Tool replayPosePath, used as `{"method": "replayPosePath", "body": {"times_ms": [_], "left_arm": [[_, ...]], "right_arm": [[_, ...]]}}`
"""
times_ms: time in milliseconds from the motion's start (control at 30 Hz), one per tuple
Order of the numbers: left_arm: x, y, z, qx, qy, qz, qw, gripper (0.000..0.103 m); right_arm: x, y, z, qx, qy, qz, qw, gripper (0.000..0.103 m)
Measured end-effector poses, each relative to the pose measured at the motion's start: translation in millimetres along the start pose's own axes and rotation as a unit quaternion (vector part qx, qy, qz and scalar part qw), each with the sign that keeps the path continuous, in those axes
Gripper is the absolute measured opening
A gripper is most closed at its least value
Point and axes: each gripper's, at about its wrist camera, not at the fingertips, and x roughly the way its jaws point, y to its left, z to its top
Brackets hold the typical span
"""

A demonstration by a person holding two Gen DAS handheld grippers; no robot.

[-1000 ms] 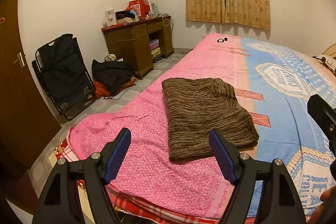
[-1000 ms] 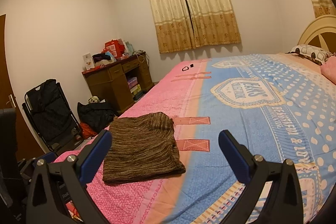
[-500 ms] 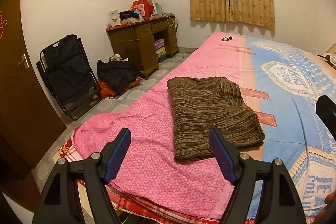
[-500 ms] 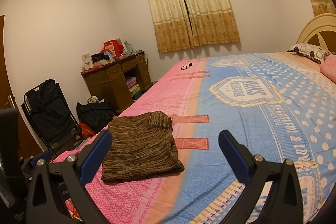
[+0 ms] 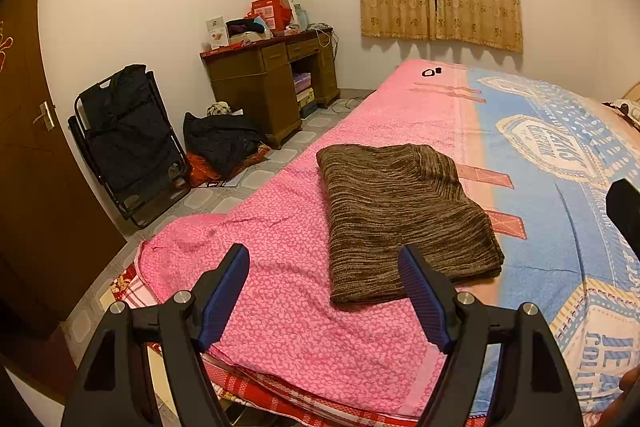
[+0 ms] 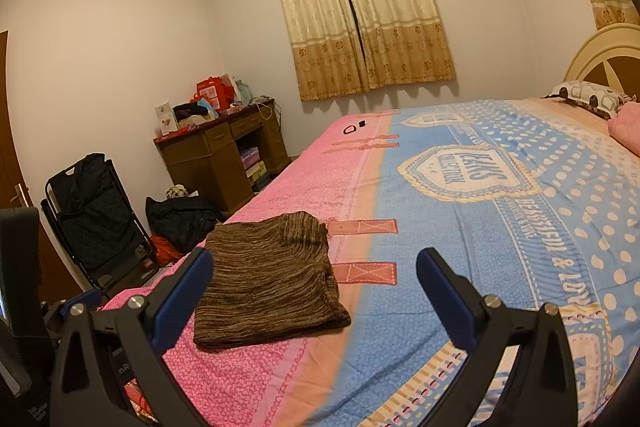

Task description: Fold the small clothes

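A brown striped knit garment (image 5: pixel 404 215) lies folded into a flat rectangle on the pink part of the bedspread (image 5: pixel 288 235). In the right wrist view the same garment (image 6: pixel 268 279) sits left of centre, near the bed's foot end. My left gripper (image 5: pixel 324 291) hovers above the bed's near edge, short of the garment, open with nothing between its blue pads. My right gripper (image 6: pixel 312 291) is also open and empty, held above the bed with the garment behind its left finger (image 6: pixel 180 299). Part of the right gripper (image 5: pixel 624 207) shows at the left wrist view's right edge.
The bed's blue patterned half (image 6: pixel 500 227) stretches to the right towards pillows (image 6: pixel 588 99). Two small black items (image 5: pixel 431 71) lie at the far pink edge. On the floor to the left stand a folded black chair (image 5: pixel 128 139), a dark bag (image 5: pixel 220 143) and a cluttered wooden desk (image 5: pixel 268 87).
The left wrist view shifted slightly, so the garment and room sit a little further right in frame. Both grippers stay open and the garment has not moved.
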Motion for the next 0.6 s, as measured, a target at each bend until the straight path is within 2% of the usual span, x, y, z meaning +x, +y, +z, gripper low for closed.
{"method": "replayPosePath", "body": {"times_ms": [600], "left_arm": [[0.0,0.9,1.0,-0.002,0.0,0.002,1.0,0.077]], "right_arm": [[-1.3,2.0,1.2,0.0,-0.003,-0.002,1.0,0.103]]}}
